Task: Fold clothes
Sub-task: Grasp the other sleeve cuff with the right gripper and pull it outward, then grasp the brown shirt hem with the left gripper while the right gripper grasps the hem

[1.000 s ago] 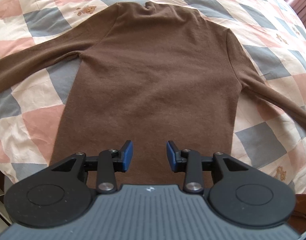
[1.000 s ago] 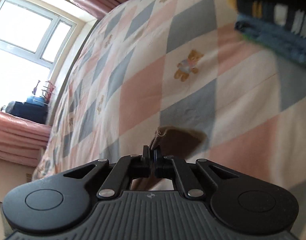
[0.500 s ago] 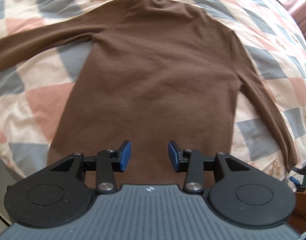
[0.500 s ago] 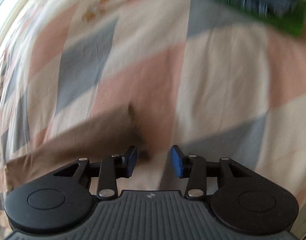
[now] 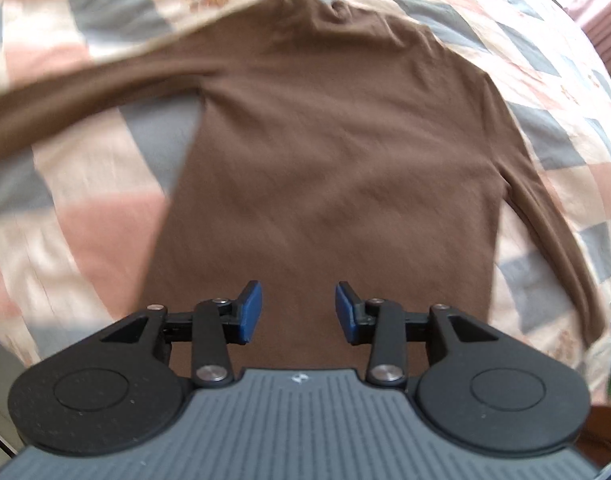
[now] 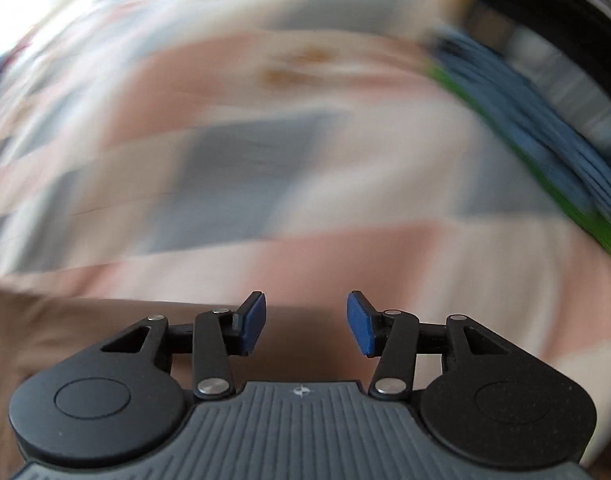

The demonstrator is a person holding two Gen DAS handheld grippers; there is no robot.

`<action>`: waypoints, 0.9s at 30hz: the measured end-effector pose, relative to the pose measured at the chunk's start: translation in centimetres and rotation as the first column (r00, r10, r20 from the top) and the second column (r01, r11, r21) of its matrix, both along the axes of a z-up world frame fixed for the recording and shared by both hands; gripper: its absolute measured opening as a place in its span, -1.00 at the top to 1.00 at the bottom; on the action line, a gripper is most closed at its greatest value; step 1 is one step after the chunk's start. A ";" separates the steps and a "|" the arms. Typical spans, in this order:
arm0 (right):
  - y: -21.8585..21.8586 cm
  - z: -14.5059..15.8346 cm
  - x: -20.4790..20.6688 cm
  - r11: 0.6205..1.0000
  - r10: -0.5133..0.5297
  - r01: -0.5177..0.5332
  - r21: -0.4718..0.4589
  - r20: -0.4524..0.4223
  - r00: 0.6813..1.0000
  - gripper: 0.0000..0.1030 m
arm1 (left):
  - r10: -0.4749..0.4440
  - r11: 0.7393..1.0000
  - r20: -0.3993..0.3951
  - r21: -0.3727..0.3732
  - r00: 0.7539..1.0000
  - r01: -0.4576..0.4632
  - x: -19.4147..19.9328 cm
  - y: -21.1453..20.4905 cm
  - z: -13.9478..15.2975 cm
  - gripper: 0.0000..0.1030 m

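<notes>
Brown top (image 5: pixel 337 168) lies flat on quilt (image 5: pixel 85 240), both sleeves spread, no fold visible. L gripper (image 5: pixel 297 312) & R gripper (image 6: pixel 305 322): jaws apart, holding nothing.

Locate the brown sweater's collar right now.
In the left wrist view, the collar sits top centre, farthest from the open left tool, against the checked quilt.

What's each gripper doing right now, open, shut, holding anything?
Left gripper: open, holding nothing, above the brown top.
Right gripper: open, holding nothing; view is motion-blurred.
</notes>
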State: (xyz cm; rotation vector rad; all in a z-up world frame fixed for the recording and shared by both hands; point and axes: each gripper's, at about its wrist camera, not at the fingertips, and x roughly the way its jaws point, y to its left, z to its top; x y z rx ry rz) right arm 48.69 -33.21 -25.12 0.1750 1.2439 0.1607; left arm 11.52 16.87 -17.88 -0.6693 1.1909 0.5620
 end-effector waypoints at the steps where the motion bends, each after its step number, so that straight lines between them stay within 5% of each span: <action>1: 2.3 0.2 0.6 0.997 0.068 -0.068 0.048 0.000 0.998 0.05 | -0.015 1.000 0.012 0.009 1.000 0.015 1.1 1.3 0.0 0.32; 6: 15.6 0.3 2.8 0.902 0.346 -0.335 0.273 0.007 0.938 0.05 | -0.088 0.995 0.079 0.044 0.993 0.085 7.3 8.0 -0.1 0.32; 13: 35.2 -0.3 4.6 0.745 0.556 -0.513 0.427 0.028 0.831 0.05 | -0.044 0.989 0.217 -0.130 0.975 0.074 19.4 18.2 -4.4 0.32; 18: 43.9 -2.4 6.0 0.716 0.614 -0.568 0.406 0.021 0.789 0.02 | 0.057 0.969 0.205 -0.248 0.977 -0.004 21.9 23.1 -8.9 0.31; 24: 48.6 -6.1 7.6 0.704 0.632 -0.559 0.437 -0.027 0.775 -0.12 | 0.058 0.947 0.160 -0.321 0.985 -0.003 23.1 24.4 -13.3 0.32; 27: 50.5 -7.9 7.7 0.697 0.661 -0.578 0.424 -0.066 0.748 -0.20 | 0.042 0.942 0.181 -0.335 0.983 0.022 23.6 24.5 -14.4 0.72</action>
